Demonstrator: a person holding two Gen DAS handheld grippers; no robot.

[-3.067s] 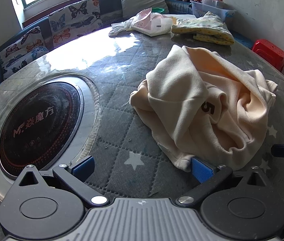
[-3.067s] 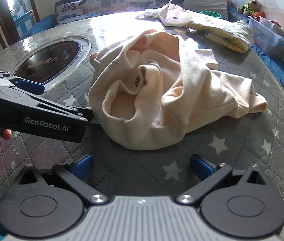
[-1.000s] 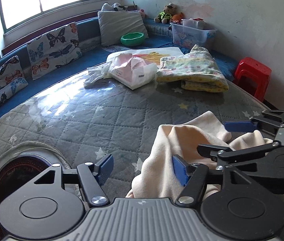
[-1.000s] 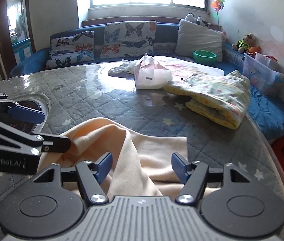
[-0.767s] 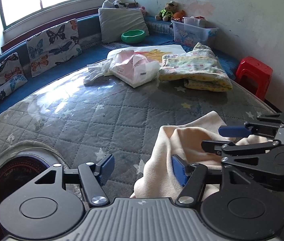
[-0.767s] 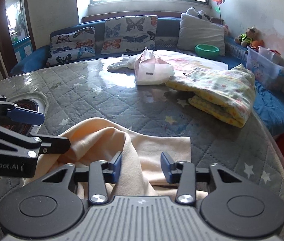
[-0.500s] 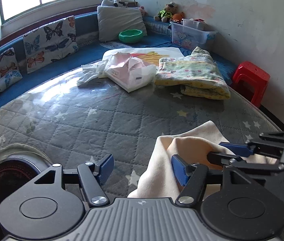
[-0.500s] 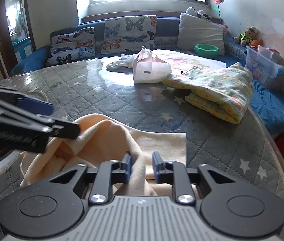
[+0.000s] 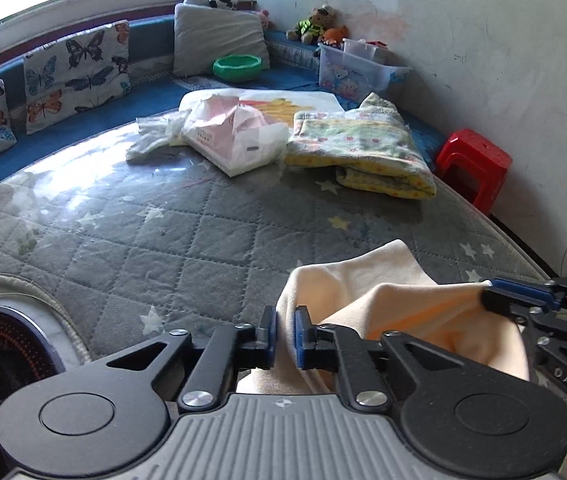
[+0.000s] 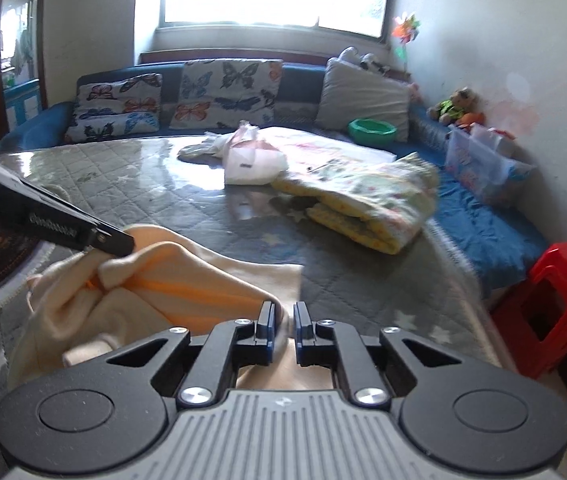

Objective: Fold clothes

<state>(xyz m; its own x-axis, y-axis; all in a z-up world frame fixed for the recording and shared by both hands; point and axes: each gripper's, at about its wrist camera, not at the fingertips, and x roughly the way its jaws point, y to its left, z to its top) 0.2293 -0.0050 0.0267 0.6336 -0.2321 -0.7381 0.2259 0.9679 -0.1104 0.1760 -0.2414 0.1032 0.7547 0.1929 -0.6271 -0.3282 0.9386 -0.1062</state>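
Cream garment [image 9: 403, 304]: bunched, unfolded, on the quilted surface [image 9: 187, 240] at its near edge. Left hand-held gripper [image 9: 284, 332] and right hand-held gripper [image 10: 284, 330]: each clamped tight on a cloth edge. Folding: barely begun; spreading and every fold outstanding.

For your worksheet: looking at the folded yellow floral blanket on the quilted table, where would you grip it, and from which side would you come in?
Grip the yellow floral blanket at its thick rolled fold, the near edge. Approach from the open grey table side, since the pink-and-white package lies close against its left. That fold probably gathers all layers, so they should lift together.
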